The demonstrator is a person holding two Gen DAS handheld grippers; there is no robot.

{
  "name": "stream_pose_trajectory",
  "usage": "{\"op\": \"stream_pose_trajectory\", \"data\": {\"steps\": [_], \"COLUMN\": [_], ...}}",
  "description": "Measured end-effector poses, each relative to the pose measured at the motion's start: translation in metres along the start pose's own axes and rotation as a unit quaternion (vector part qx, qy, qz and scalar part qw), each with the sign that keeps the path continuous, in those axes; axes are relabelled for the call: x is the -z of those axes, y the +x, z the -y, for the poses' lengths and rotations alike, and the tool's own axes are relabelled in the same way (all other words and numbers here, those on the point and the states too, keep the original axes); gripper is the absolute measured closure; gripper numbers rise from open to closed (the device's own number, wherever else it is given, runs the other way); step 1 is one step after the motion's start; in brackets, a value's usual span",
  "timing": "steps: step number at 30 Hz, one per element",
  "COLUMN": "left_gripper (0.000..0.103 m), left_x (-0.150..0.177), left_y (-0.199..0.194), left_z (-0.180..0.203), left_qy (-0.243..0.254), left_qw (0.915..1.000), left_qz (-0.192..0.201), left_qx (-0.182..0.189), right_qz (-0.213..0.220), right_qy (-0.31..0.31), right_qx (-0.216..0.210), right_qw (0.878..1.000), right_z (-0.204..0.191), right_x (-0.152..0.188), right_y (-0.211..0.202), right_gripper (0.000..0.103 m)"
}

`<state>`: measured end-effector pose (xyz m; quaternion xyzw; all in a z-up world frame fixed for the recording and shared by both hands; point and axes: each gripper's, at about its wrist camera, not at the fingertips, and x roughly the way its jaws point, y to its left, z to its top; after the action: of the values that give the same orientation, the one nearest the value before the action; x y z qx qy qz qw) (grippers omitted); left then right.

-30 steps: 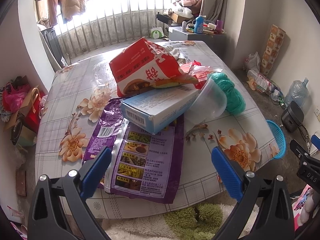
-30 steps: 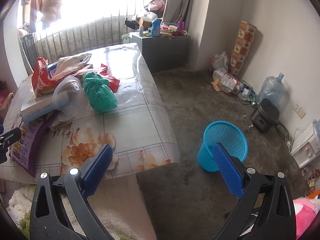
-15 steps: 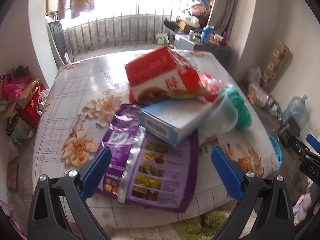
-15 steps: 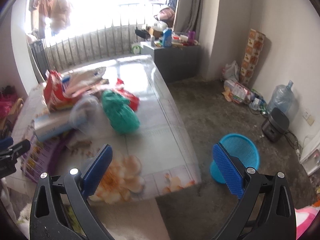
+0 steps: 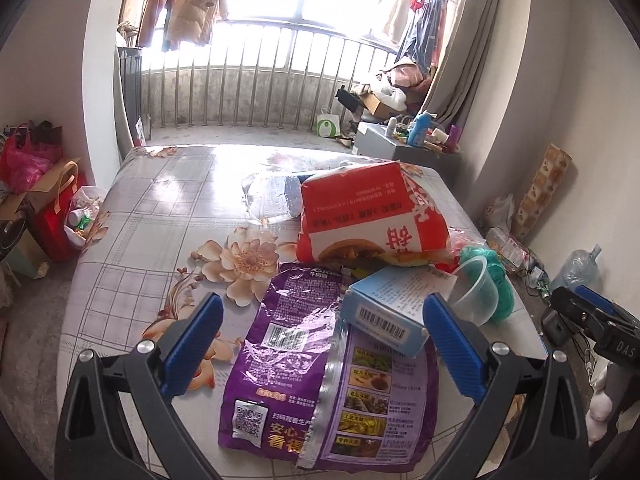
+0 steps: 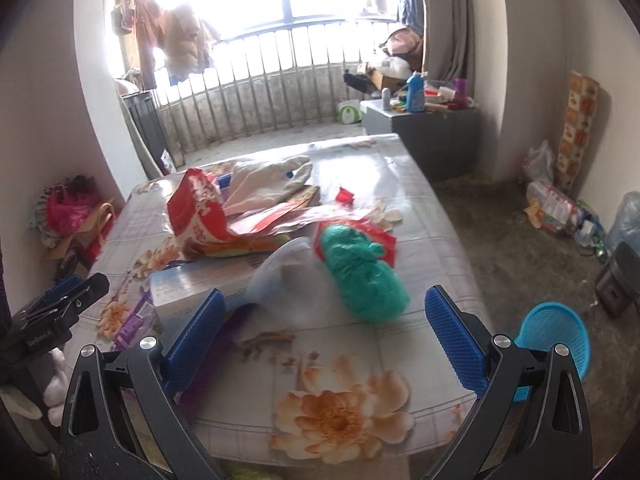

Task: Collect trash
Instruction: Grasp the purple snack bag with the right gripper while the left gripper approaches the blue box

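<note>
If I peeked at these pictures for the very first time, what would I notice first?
Probably the heap of trash on the flowery table: a big red bag at the back, a shiny purple packet lying flat in front, and a blue box resting across it. Beside them lie a clear plastic cup and a green bundle. A bright blue basket waits on the floor to the right.

Left gripper (image 5: 320,344): jaws spread wide, blue pads at lower left and lower right of frame, nothing between them. Right gripper (image 6: 326,338): same wide spread, empty, its black body also visible at right edge of left wrist view.
</note>
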<state>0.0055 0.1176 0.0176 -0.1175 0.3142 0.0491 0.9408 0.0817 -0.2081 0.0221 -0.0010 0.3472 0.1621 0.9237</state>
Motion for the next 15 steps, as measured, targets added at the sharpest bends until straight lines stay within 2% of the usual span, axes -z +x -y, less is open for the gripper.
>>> {"op": "stream_pose_trajectory", "data": {"steps": [4,8,10,15], "left_gripper": [0.005,0.010,0.015,0.039], "left_x": [0.003,0.002,0.003,0.019], "left_y": [0.000,0.004,0.008,0.030], "left_z": [-0.016,-0.034,-0.042,-0.055], "left_qy": [-0.002,-0.016,-0.024,-0.023], "left_qw": [1.0000,0.9998,0.9995,0.9960], "left_qz": [0.000,-0.004,-0.013,-0.074], "left_qx": [-0.003,-0.009,-0.014,-0.045], "right_qz": [-0.028,-0.056,-0.079,-0.155], "right_qy": [0.014,0.028,0.047,0.090], "right_qx": [-0.026,-0.058,-0.099,-0.180], "right_qw": [0.999,0.996,0.991,0.967], "right_z": [-0.005,-0.011,-0.016,-0.033], "right_x": [0.006,0.010,0.015,0.036], "right_y": [0.010,0.017,0.023,0.051], "right_gripper": [0.009,0.023,0.027,0.043]}}
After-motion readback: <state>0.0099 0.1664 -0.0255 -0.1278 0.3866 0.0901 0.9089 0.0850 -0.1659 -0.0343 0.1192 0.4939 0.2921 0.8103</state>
